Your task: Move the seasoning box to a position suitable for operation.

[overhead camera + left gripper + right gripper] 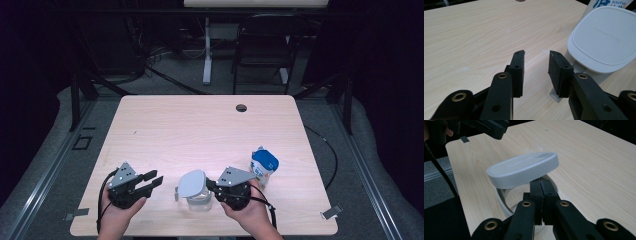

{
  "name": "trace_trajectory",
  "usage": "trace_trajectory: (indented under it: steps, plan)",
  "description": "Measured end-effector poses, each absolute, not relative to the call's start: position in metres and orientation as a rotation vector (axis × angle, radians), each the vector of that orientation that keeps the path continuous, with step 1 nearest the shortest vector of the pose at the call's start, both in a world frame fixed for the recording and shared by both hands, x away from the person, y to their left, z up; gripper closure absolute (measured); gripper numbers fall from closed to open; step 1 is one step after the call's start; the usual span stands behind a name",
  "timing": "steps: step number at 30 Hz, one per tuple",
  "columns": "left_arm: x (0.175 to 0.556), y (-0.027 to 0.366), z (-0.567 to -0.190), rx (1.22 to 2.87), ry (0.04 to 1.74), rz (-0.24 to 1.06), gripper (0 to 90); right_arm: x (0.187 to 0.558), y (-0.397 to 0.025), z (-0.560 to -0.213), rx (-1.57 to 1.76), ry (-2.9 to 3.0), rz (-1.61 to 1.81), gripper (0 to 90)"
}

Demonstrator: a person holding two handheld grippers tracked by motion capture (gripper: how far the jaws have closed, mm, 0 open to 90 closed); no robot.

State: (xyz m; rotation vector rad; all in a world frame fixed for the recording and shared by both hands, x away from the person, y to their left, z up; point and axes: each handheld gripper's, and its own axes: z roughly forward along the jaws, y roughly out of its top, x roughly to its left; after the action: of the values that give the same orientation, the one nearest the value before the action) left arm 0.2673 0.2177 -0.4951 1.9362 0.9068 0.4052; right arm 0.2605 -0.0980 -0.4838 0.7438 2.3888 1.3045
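Note:
A clear round container [199, 202] stands near the table's front edge, and a grey-white lid [192, 183] lies tilted on top of it. My right gripper [210, 186] comes in from the right. In the right gripper view it [540, 182] is shut on the container's rim [504, 200], just under the lid [521, 168]. My left gripper [156, 180] stands open a little left of the container, with nothing between its fingers. In the left gripper view it [536, 53] points at the bare table, with the lid [602, 37] to its right.
A blue and white pouch [263, 166] stands upright just right of my right hand. The table [200, 130] has a cable hole [241, 107] near its far edge. Beyond the table are a dark chair [265, 45] and a white desk leg.

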Motion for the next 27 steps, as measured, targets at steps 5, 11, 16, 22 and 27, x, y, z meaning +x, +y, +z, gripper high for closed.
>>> trace_trajectory:
  steps: [5,11,16,22,27]
  plan:
    - [0.267,0.219,-0.495,1.93,0.901,0.43,66.3,0.261,-0.095,-0.48,0.738,2.392,1.285,90.0]
    - [0.268,0.222,-0.495,1.927,0.902,0.43,66.6,0.262,-0.091,-0.476,0.73,2.384,1.298,90.0]
    - [0.27,0.222,-0.497,1.936,0.906,0.408,65.7,0.262,-0.087,-0.472,0.716,2.382,1.316,90.0]
    - [0.272,0.222,-0.5,1.942,0.909,0.397,64.1,0.261,-0.081,-0.467,0.695,2.382,1.322,90.0]
    - [0.273,0.221,-0.502,1.948,0.916,0.395,63.2,0.261,-0.073,-0.462,0.672,2.384,1.337,89.9]
